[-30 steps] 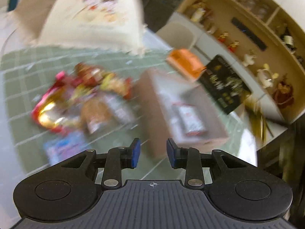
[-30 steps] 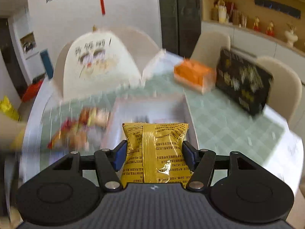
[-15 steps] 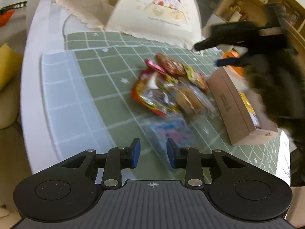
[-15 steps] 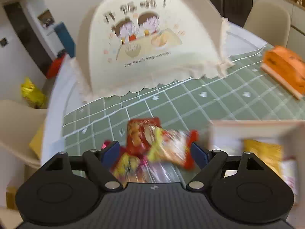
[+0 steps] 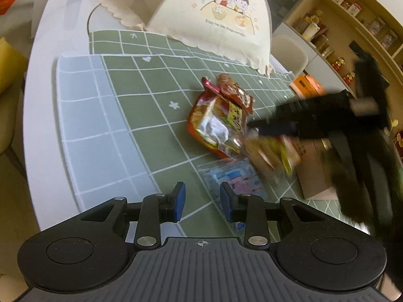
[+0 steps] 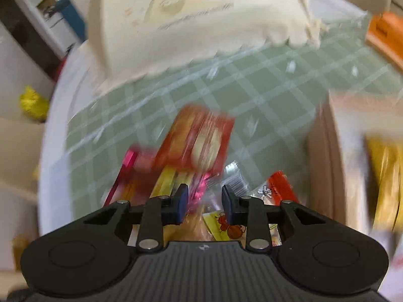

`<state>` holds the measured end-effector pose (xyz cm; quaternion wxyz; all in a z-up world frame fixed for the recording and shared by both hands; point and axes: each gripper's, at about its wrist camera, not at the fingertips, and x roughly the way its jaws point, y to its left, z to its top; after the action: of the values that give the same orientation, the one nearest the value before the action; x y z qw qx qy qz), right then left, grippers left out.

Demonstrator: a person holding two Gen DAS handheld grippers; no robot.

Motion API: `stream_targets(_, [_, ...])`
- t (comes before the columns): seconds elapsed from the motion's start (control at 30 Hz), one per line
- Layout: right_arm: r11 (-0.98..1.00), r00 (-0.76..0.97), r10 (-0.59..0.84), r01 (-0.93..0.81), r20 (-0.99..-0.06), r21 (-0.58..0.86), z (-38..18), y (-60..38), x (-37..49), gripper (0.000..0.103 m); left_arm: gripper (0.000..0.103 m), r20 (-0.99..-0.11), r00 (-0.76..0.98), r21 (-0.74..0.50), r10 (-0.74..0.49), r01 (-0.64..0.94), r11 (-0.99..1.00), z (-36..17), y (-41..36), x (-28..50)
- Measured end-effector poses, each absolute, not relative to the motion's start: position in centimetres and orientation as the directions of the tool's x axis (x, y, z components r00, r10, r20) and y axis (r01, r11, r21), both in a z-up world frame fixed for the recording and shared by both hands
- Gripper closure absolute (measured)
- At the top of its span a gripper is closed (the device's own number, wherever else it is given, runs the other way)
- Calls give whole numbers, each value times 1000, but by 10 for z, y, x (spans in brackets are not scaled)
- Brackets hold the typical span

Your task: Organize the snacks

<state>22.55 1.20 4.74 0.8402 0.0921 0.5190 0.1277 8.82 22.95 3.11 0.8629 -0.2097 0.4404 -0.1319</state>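
- Left wrist view looks down across the green mat (image 5: 141, 95) toward the snack pile (image 5: 221, 120).
- Right wrist view hangs close over the same pile (image 6: 199, 146), facing the cream food cover (image 6: 201, 17).

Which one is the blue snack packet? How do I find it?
Start at the big cream food cover with cartoon children, then come down the green checked mat to the snack pile. The blue packet lies flat at the pile's nearest edge, the only pale blue one among red and yellow wrappers.
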Motion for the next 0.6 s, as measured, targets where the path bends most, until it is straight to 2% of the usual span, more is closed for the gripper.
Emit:
stream_targets(0.2, [880, 350, 475, -171, -807, 444, 48, 2, 141, 74, 69, -704, 592, -448, -393, 59, 892, 41, 212, 90])
stream_targets(0.27, [894, 409, 447, -213, -796, 393, 62, -6, 112, 68, 69, -690, 613, -439, -385, 68, 896, 47, 207, 93])
stream_targets(0.33, [917, 482, 398, -231, -781, 325, 74, -21, 89, 43, 69, -675, 624, -435, -394, 94, 895, 54, 200, 103])
stream_targets(0.47, [960, 541, 277, -192, -794, 204, 75, -56, 72, 40, 69, -669, 588, -389, -453, 242, 889, 70, 166, 146])
stream_targets(0.6, [973, 562, 232, -125, -794, 196, 62, -62, 91, 40, 69, -702, 536, -299, -470, 377, 877, 69, 123, 197])
